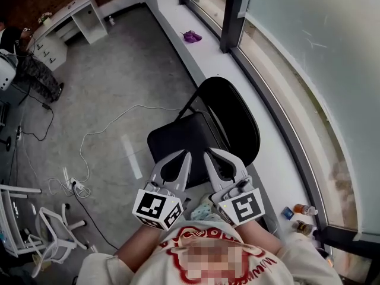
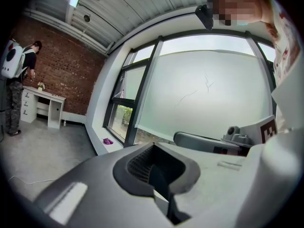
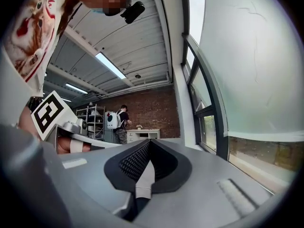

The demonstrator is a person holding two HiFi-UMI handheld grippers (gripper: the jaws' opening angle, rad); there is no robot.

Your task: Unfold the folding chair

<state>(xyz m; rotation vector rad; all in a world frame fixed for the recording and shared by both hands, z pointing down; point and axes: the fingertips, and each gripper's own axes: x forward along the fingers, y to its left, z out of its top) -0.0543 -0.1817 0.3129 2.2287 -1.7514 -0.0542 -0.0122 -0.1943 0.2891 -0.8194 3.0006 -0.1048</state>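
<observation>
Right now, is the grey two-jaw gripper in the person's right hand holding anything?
No, the right gripper has its jaws together with nothing between them.

Soft window daylight, fisheye-warped edges

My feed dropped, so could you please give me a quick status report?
Left gripper and right gripper shut, both empty, over the chair. Chair looks unfolded, seat flat. White cable on the floor to its left.
</observation>
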